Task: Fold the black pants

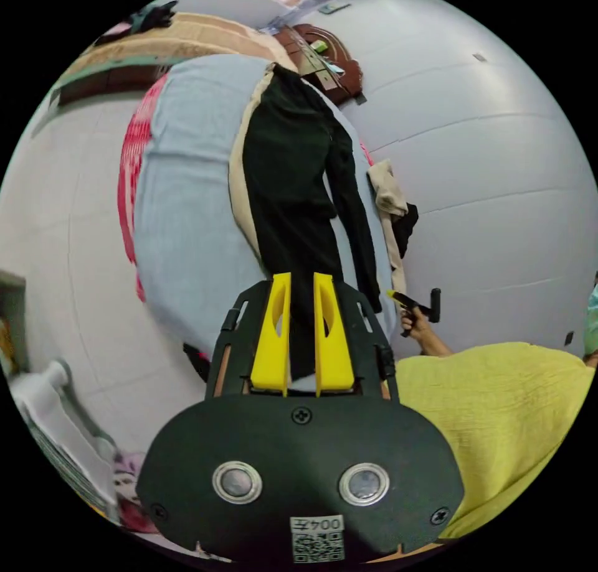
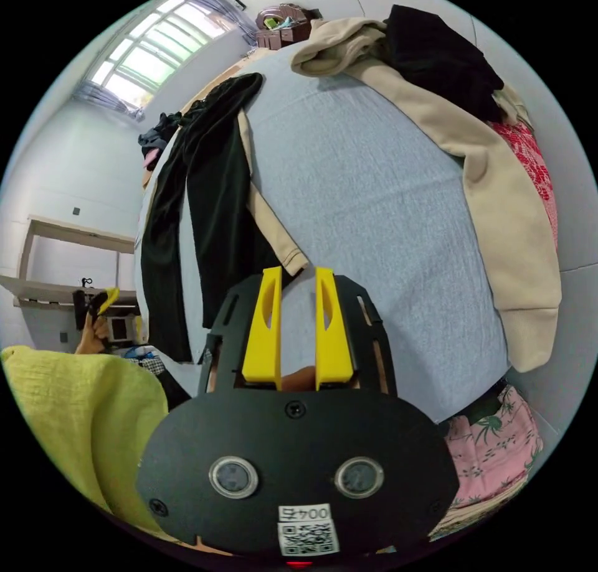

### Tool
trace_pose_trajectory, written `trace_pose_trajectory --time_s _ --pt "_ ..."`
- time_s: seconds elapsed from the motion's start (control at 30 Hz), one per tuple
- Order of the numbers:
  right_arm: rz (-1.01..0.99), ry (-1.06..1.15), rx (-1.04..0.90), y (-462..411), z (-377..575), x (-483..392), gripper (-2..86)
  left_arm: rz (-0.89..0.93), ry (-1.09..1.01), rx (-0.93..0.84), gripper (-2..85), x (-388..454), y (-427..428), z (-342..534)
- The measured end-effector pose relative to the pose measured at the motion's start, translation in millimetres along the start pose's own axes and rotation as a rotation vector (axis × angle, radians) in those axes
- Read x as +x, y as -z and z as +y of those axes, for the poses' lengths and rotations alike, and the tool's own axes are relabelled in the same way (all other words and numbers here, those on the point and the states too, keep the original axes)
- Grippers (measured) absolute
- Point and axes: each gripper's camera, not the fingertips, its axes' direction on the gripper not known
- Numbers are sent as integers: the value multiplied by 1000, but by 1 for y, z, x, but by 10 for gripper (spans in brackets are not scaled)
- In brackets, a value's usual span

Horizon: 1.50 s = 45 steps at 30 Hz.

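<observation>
Black pants (image 1: 293,180) lie lengthwise on the blue-sheeted bed (image 1: 187,223), over beige trousers (image 1: 240,186). Left gripper (image 1: 302,286) — jaws apart (nothing clamped) — hovers above one pant leg. Right gripper (image 2: 298,279) — jaws apart, over bare sheet.

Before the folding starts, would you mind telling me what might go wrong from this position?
1. The black pants lie partly on a beige garment, so a grab might catch both layers.
2. The pants' legs reach the near edge of the blue-covered bed, so a pull might slide them off.
3. Both the left gripper and the right gripper are open, holding nothing.
</observation>
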Motion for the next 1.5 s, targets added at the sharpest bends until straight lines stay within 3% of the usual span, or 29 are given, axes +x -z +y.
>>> trace_pose_trajectory --time_s 0.13,0.33,0.53,0.7,0.8,0.93,1.1,1.27,1.5 --pt "-9 42 30 -2 -5 15 93 63 117 -41 64 1 -9 69" --pt "-56 72 15 3 -18 30 81 38 132 14 68 11 27 107" --pt "-4 88 -4 15 -6 28 18 -9 128 28 74 -6 63 103" --pt "92 -118 140 75 24 86 17 -96 54 19 71 -20 86 87" --pt "6 -177 153 109 39 131 26 -176 -7 -29 67 -27 92 79" --pt "-47 -79 192 145 61 124 61 -286 -77 -50 76 -33 103 75" --pt "-321 81 50 119 90 65 88 -321 -110 -53 103 -46 112 74" --pt "-515 77 -125 69 98 30 96 -395 -152 -109 119 -54 112 76" --pt "-607 10 -321 29 92 33 112 -386 -129 -120 124 -76 125 83"
